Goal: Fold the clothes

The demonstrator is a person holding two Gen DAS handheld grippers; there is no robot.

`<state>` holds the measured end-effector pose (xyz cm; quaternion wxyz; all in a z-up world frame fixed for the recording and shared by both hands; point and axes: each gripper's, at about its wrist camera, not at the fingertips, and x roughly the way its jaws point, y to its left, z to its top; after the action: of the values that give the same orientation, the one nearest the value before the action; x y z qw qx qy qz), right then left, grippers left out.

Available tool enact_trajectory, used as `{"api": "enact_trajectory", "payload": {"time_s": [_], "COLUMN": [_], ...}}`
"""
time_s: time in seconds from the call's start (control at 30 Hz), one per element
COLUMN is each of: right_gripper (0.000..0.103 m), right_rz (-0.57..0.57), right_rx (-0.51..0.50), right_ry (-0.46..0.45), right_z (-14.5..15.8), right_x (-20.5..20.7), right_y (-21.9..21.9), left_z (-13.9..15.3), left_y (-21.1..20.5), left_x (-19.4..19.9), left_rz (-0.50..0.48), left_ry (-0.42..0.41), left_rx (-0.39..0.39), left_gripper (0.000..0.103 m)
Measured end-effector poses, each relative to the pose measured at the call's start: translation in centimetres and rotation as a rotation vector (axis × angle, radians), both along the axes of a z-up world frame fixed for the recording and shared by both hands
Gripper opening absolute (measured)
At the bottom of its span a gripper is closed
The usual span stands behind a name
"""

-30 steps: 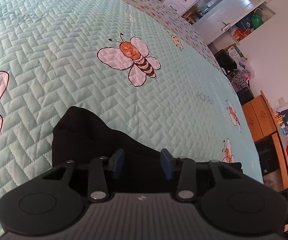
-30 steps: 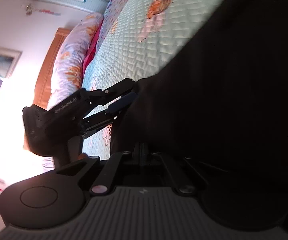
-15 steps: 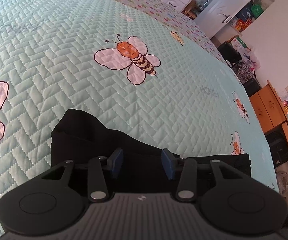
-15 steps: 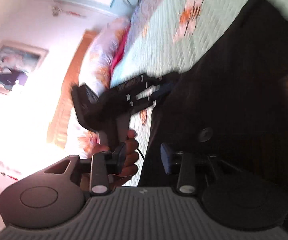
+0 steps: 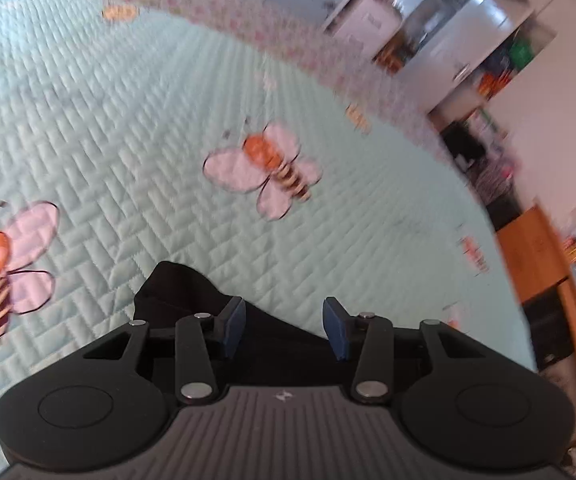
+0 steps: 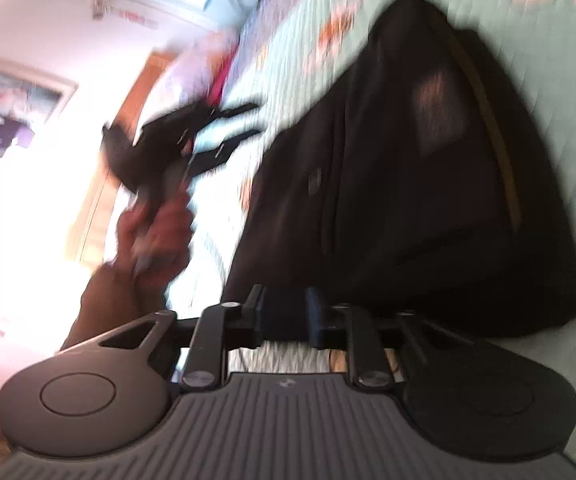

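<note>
Garment [image 6: 415, 184]: black, folded, flat on the quilt [image 5: 136, 128], near its edge.
Left gripper [image 5: 284, 328]: jaws apart, nothing between the pads, above the garment's corner.
Right gripper [image 6: 288, 316]: jaws just been closing, narrow gap left, nothing pinched; just off the garment's near edge.
Hand [image 6: 156, 232]: grips the left gripper's handle, beside the garment.
Bee print [image 5: 264, 168]: beyond the garment.

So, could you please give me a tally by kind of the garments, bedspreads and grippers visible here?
Black garment: 1
Quilted bedspread: 1
Handheld grippers: 2, namely the left gripper, open, and the right gripper, whose jaws have just been closing, with nothing between them
Total: 4
</note>
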<state>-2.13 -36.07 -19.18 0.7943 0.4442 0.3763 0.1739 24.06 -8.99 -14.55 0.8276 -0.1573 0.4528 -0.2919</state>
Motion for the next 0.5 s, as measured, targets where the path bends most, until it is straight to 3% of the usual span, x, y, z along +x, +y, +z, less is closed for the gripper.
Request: {"api": "enact_trajectory", "payload": {"time_s": [0.13,0.23,0.3,0.37,0.5], "right_gripper": [0.027,0.027,0.014,0.011,0.017], "right_rz": [-0.031,-0.070,-0.097,-0.131,-0.126], "right_rx": [0.049,0.078,0.097,0.167,0.081], "right_ry": [-0.029,0.048,0.100,0.117,0.130], "right_z": [0.3,-2.2,-3.8,-4.8,-3.9], "right_x": [-0.5,-1.4,-2.1,-3.0,-4.1], "right_y": [-0.6,-1.1,-1.5,-1.9,-1.0], "left_z": [2.6,1.2,-0.7,-1.2,-1.3], "left_y": [1.2,1.2,1.2,1.5,1.8], "left_x": [-6.3,-11.1,-13.8,-15.4,-17.8], "left_rz": [-0.031,-0.025,-0.008,0.015,0.055], "left_ry": [-0.025,-0.005,0.045,0.018,-0.022], "left_rx": [0.002,0.077,0.127,0.170,0.256], "left_gripper": [0.057,0.061,0.061,0.060,0.061]}}
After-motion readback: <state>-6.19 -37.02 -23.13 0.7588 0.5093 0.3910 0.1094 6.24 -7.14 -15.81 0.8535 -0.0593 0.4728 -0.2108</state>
